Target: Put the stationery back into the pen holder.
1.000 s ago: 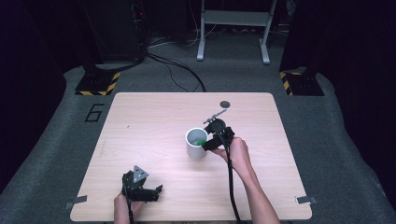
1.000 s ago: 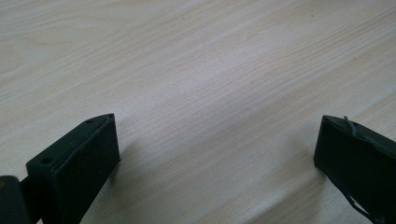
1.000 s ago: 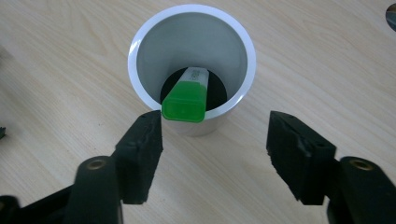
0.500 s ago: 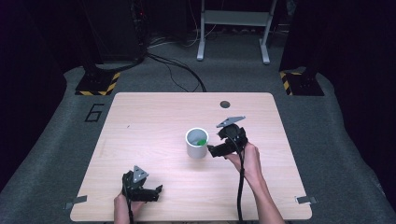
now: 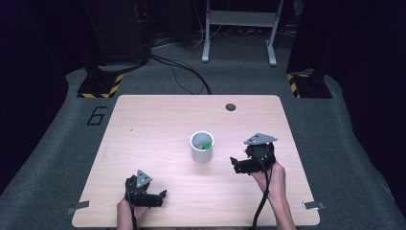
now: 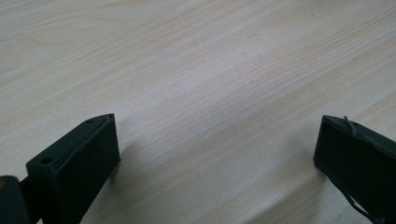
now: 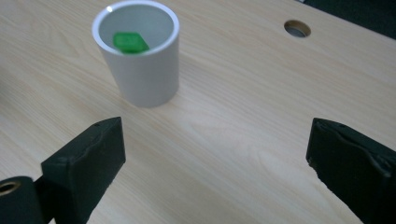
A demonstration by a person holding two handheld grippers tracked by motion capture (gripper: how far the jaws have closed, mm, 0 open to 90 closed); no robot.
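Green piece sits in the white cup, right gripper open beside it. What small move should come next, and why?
Probably draw the right gripper a little further toward the table edge: the small green block already lies inside the white cylindrical cup, and the jaws stand wide apart, holding nothing.

One white cup (image 5: 202,146) stands on one bench (image 5: 143,129), with one green block (image 7: 130,41) inside it; two grippers, left gripper (image 5: 155,196) and right gripper (image 5: 235,164).

Both handheld grippers are black: the left gripper (image 5: 160,195) and right gripper (image 5: 233,164) each carry a grey three-cornered plate and a trailing black cable. Their fingers (image 7: 88,163) are blocky, matte, with small screw holes. Forearms are bare, unsleeved.
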